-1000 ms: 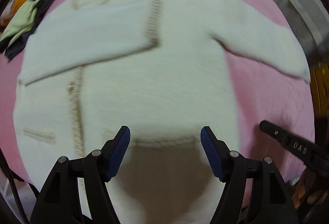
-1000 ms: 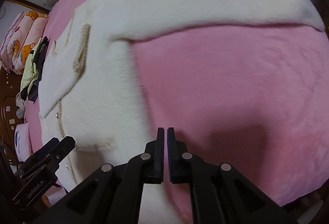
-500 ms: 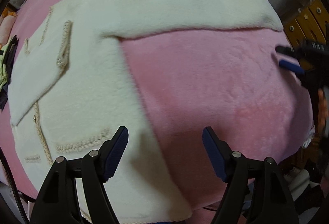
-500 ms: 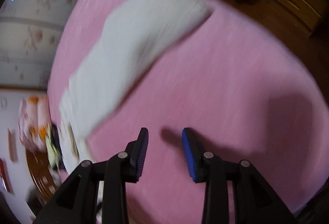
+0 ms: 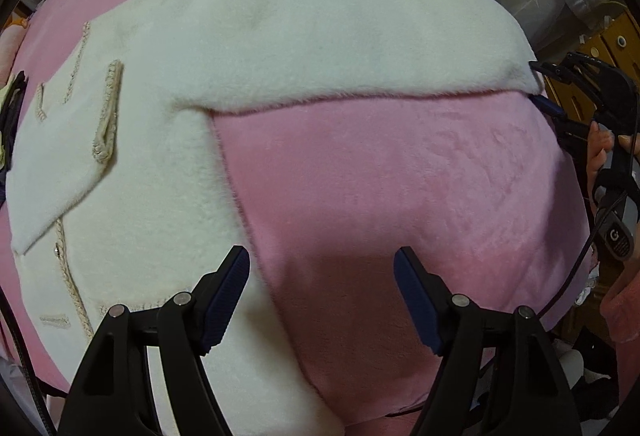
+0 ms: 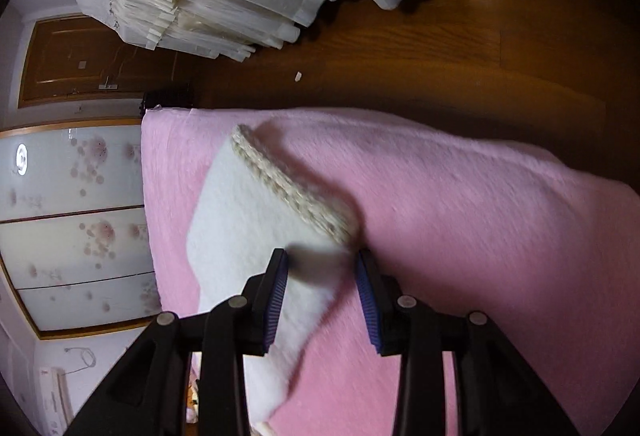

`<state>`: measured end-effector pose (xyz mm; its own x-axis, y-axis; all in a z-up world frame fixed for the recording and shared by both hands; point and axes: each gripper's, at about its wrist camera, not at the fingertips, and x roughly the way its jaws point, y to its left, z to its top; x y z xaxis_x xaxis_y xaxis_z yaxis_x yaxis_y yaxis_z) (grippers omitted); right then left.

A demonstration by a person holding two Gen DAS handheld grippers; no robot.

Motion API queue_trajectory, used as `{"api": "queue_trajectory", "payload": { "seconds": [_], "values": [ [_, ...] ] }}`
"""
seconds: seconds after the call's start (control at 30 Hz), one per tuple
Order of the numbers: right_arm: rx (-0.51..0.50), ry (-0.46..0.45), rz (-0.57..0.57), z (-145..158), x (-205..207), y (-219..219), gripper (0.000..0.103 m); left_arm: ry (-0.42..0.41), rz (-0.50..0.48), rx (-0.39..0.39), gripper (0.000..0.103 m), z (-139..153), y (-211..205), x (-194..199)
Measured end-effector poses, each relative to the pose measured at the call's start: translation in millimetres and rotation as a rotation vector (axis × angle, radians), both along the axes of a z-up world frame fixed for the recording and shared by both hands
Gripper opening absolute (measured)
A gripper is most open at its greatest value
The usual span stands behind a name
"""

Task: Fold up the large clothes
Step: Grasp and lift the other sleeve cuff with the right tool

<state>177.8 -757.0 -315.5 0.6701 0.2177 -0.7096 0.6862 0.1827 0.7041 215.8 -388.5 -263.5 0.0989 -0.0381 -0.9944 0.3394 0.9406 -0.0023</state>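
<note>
now the right gripper (image 6: 320,276), jaws wide, straddles the cuff (image 6: 294,190) of the cardigan (image 5: 132,172) spread on the pink blanket (image 5: 380,188); the left gripper (image 5: 322,292) hovers wide, empty. next: pinch the cuff, fold the sleeve (image 5: 340,48) inward.

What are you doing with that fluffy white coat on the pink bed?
A person is folding the white coat, which lies flat on the pink blanket. One sleeve is already folded across the front. The right claw is open around the cuff of the other sleeve, ready to grab it. The left claw hovers open above the coat's edge, holding nothing.
</note>
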Motion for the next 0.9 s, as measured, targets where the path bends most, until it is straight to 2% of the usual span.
{"api": "queue_trajectory", "payload": {
  "seconds": [0.13, 0.23, 0.33, 0.47, 0.6, 0.73, 0.9],
  "values": [
    [-0.041, 0.051, -0.027, 9, 1, -9, 0.030, 0.008, 0.051, -0.009, 0.073, 1, 20, 3],
    [-0.133, 0.076, -0.022, 26, -1, 4, 0.009, 0.006, 0.086, -0.023, 0.073, 3, 40, 7],
    [-0.221, 0.036, -0.049, 48, -5, 18, 0.008, 0.002, 0.120, -0.028, 0.073, 4, 62, 9],
    [-0.357, -0.056, -0.065, 93, -4, 45, 0.008, -0.017, 0.151, -0.038, 0.073, 9, 99, 10],
    [-0.574, -0.139, 0.012, 154, 14, 98, 0.008, -0.044, 0.149, -0.066, 0.073, 20, 130, 7],
    [-0.826, -0.246, 0.129, 211, 31, 178, 0.008, -0.050, 0.131, -0.118, 0.073, 32, 182, 13],
    [-0.990, -0.364, 0.212, 252, 45, 285, 0.008, -0.073, 0.137, -0.157, 0.073, 47, 253, 21]
  ]
}}
